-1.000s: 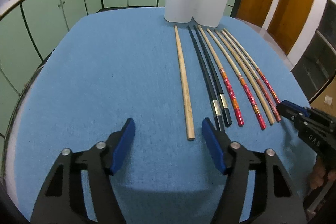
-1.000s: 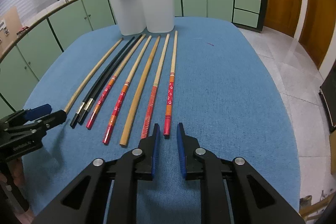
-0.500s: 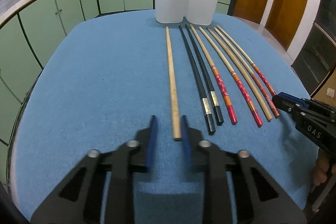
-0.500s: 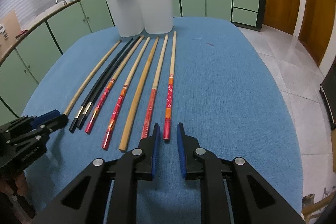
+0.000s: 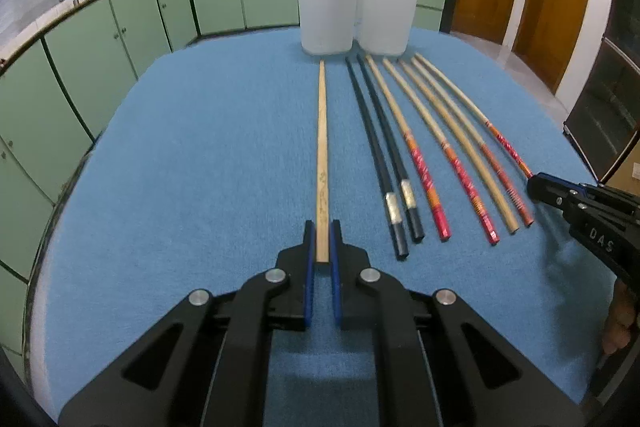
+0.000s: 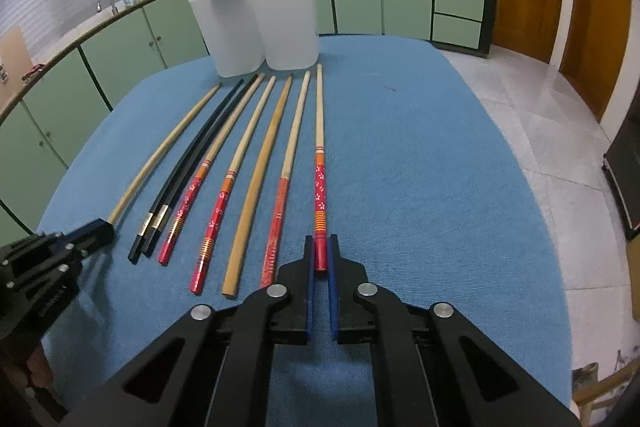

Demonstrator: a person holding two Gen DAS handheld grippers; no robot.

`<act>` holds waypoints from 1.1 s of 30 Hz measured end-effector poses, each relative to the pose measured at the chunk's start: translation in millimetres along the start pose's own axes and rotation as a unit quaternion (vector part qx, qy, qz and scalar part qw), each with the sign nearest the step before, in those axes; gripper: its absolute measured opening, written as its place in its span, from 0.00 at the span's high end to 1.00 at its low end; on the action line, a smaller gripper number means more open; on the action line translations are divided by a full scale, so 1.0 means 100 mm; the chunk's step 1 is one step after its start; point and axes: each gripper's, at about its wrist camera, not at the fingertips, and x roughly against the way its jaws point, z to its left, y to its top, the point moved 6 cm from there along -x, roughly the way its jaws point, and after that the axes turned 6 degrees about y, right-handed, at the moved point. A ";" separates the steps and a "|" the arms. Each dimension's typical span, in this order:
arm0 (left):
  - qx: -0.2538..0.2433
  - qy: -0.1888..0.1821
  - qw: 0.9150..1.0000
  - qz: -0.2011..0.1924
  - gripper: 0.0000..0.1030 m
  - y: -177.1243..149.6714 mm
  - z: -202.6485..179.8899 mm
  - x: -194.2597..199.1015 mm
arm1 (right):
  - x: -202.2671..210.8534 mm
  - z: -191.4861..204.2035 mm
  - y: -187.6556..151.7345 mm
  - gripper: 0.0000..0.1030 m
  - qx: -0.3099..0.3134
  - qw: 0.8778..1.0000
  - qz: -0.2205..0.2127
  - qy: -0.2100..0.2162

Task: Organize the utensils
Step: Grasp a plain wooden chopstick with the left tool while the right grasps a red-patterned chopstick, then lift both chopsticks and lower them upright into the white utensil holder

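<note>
Both grippers are pinching chopstick ends farthest from the white cups [image 5: 326, 11]: left gripper [image 5: 321, 241] clamping the plain chopstick [image 5: 322, 147], right gripper [image 6: 320, 255] the red-handled chopstick [image 6: 319, 167], seemingly for lifting into the cups.

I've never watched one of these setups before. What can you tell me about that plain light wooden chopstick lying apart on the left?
The plain chopstick looks like pale wood or bamboo, tapering toward the two white containers, with faint dark markings near its thick end. It lies flat on the blue table cover, set apart from the black pair. The left gripper has its blue pads closed around the thick end.
</note>
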 end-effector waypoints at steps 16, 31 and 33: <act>-0.007 0.003 0.994 -0.113 0.94 0.63 0.06 0.74 | 0.43 -0.06 0.26 0.94 -0.003 1.000 0.014 0.006; -0.002 -0.003 0.998 -0.069 0.94 0.31 0.04 0.41 | 0.09 -0.11 -0.06 0.82 -0.012 0.999 0.022 0.030; -0.002 -0.004 0.998 -0.066 0.94 0.30 0.06 0.38 | 0.11 -0.12 -0.12 0.75 -0.008 0.999 0.019 0.035</act>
